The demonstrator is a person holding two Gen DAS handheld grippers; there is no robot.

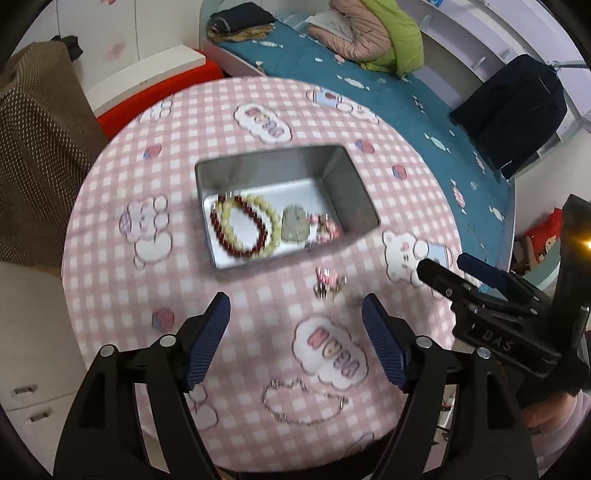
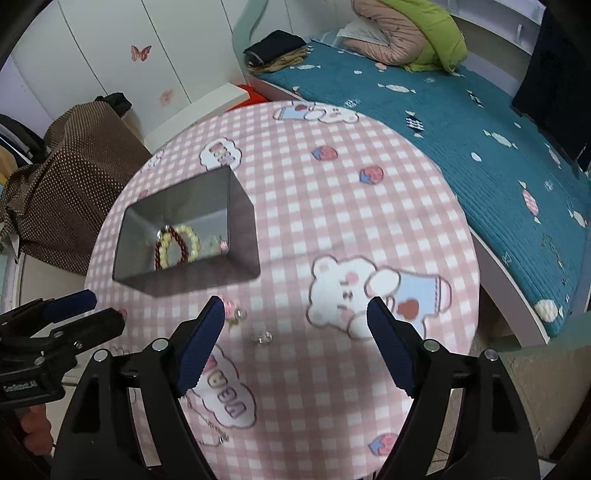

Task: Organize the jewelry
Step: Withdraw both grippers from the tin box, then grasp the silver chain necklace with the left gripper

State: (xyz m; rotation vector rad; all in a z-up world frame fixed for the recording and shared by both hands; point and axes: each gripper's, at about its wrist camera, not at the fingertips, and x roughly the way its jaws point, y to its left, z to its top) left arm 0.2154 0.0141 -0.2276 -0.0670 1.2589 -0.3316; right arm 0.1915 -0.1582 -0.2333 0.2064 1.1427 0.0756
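Note:
A grey metal box (image 1: 351, 184) sits on the round pink checked table (image 1: 258, 125). In it lie a dark red bead bracelet (image 1: 221, 236), a pale yellow bead bracelet (image 1: 269, 214), a green stone piece (image 1: 295, 225) and a pink item (image 1: 328, 229). A small pink earring (image 1: 328, 282) lies on the cloth just in front of the box. A thin chain necklace (image 1: 299, 402) lies near the table's front edge. My left gripper (image 1: 295, 332) is open and empty above the cloth. My right gripper (image 2: 295, 332) is open and empty, near the earring (image 2: 234, 312) and a small clear piece (image 2: 263, 338). The box (image 2: 242, 229) is at its left.
A bed with a teal cover (image 2: 480, 147) runs along the table's far and right side, with a folded quilt (image 1: 369, 33) and dark clothes on it. A brown dotted cloth (image 1: 33, 147) covers furniture at the left. White cabinets (image 2: 110, 44) stand behind.

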